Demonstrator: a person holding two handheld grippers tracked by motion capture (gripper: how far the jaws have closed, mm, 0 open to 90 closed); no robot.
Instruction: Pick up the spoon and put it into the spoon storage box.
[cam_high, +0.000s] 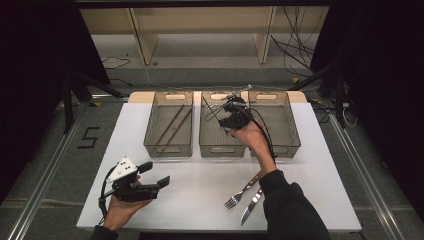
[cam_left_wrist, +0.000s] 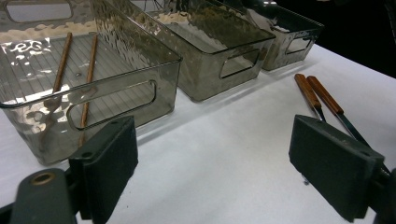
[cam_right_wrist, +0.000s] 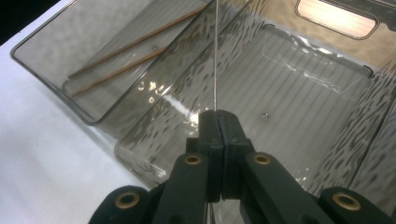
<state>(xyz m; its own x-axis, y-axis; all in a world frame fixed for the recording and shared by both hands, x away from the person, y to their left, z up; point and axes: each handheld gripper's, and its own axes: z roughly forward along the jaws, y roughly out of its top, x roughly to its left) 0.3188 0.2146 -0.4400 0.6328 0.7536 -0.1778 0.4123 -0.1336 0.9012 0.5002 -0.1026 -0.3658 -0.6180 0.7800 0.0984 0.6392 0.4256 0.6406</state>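
Three clear bins line the upper centre of the high view, and the sorting job looks abt half done. The right gripper, jaws pressed tight on a thin metal utensil, hangs over the middle bin. In the right gripper view the utensil runs edge-on straight up from the shut tips, prob. pinched at one end so it can go in lengthwise. Two chopsticks lie in the left bin; the right bin sits just beside the middle one. A fork and knife wait side by side at lower centre-right of the white table, w/ wooden handles toward the bins. The left gripper, at lower left, rests low w/ jaws wide and nothing between them, parked clear of the working arm.
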